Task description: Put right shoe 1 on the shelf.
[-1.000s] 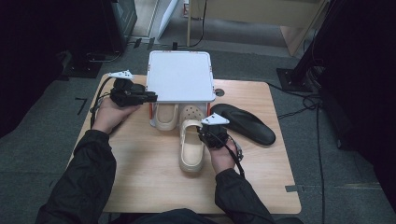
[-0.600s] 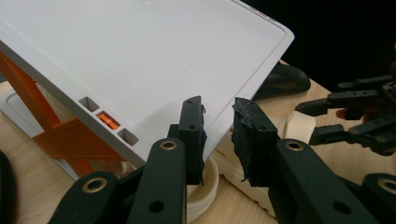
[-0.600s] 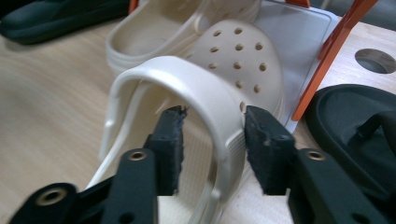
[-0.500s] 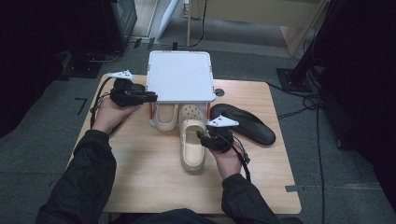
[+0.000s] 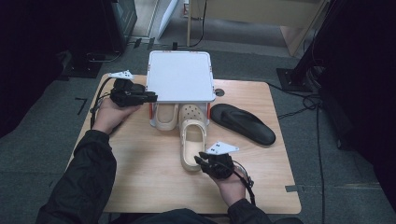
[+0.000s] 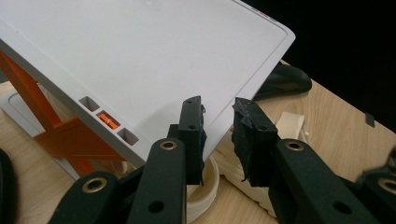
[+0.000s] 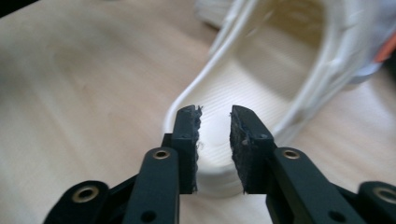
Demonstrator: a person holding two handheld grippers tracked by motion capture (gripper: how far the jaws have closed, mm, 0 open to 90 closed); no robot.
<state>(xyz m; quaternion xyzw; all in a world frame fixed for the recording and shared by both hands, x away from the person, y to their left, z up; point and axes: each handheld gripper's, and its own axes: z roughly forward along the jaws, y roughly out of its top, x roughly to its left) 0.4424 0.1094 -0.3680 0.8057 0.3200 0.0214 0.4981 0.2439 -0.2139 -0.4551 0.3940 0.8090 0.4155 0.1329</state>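
In the high view, the right gripper [image 5: 200, 158] now sits at the near end of the cream clog [image 5: 192, 142] that lies loose on the wooden table [image 5: 140, 177]; 1 second ago it was farther up, over the middle of that clog, so the hand has drawn back toward the person. The clog itself has kept its place, toe pointing far, just right of the second clog [image 5: 166, 115], which is tucked under the white rack [image 5: 180, 77]. The black insole [image 5: 243, 123] lies to the right, apart from both clogs, unmoved. The left gripper [image 5: 150, 97] stays at the left near corner of the rack, as in the earlier pictures. In the left gripper view, its 2 jaws stand a narrow gap apart in front of the edge of the rack [image 6: 140, 60], with nothing pinched between them; the second clog [image 6: 203, 189] shows below, under the rack. In the right gripper view, the right gripper [image 7: 215, 112] has its jaws a narrow gap apart after just opening wide and closing again; the heel rim of the cream clog [image 7: 219, 140] shows in and beyond the gap, but the pads do not press it.
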